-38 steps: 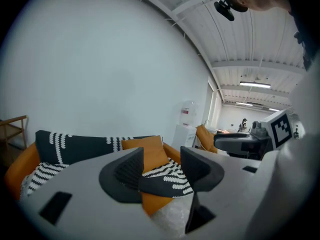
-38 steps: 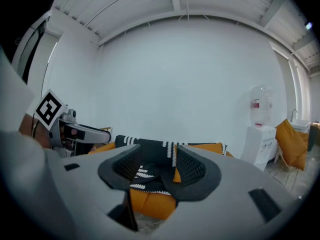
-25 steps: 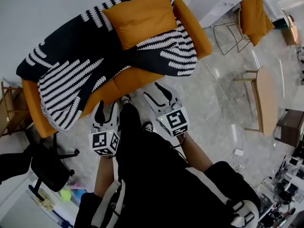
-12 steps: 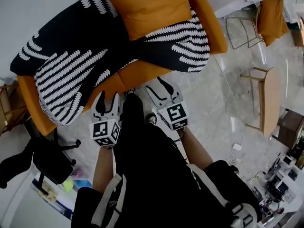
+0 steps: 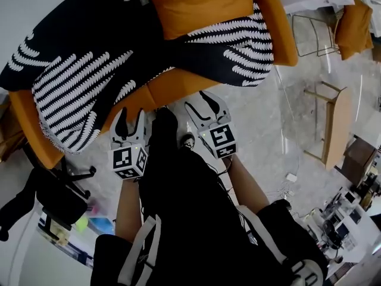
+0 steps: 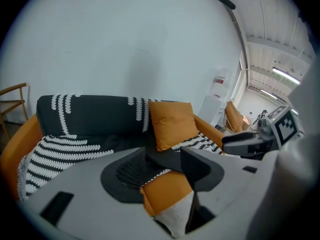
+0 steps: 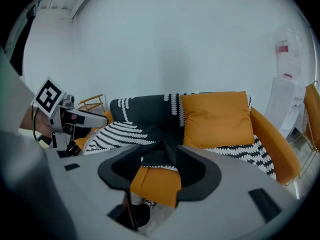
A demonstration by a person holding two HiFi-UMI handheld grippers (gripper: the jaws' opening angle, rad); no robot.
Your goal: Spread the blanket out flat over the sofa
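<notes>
Fingers on both grippers stand apart with nothing between them.

Head view: the left gripper (image 5: pixel 130 121) and the right gripper (image 5: pixel 202 105) sit side by side just in front of the sofa (image 5: pixel 178 86), each pointing at its orange front edge without touching it. The black-and-white blanket (image 5: pixel 83 70) lies rumpled over the sofa's back and seat. One end hangs down over the sofa's left front corner, and the other reaches the seat at the sofa's right end. A strip of bare orange seat front shows between the two. An orange cushion (image 5: pixel 202 2) leans against the sofa's back, on top of the blanket. A black shoe (image 5: pixel 164 119) stands on the pale floor (image 5: pixel 262 136) between the grippers, close to the sofa.

Left gripper view: the dark fingers (image 6: pixel 130 176) are spread, framing the sofa's (image 6: pixel 167 189) orange front and a bit of floor. The blanket (image 6: pixel 75 149) covers the sofa's back and the left part of its seat. The cushion (image 6: pixel 172 124) stands upright near the sofa's middle. The right gripper (image 6: pixel 255 141) shows off to the right of the sofa.

Right gripper view: the fingers (image 7: pixel 192 169) are likewise spread, empty, with the sofa's (image 7: pixel 272 139) front edge seen between them. The blanket (image 7: pixel 145 116) is draped behind and left of the cushion (image 7: pixel 217 119). The left gripper (image 7: pixel 75 118) shows left of the sofa.
</notes>
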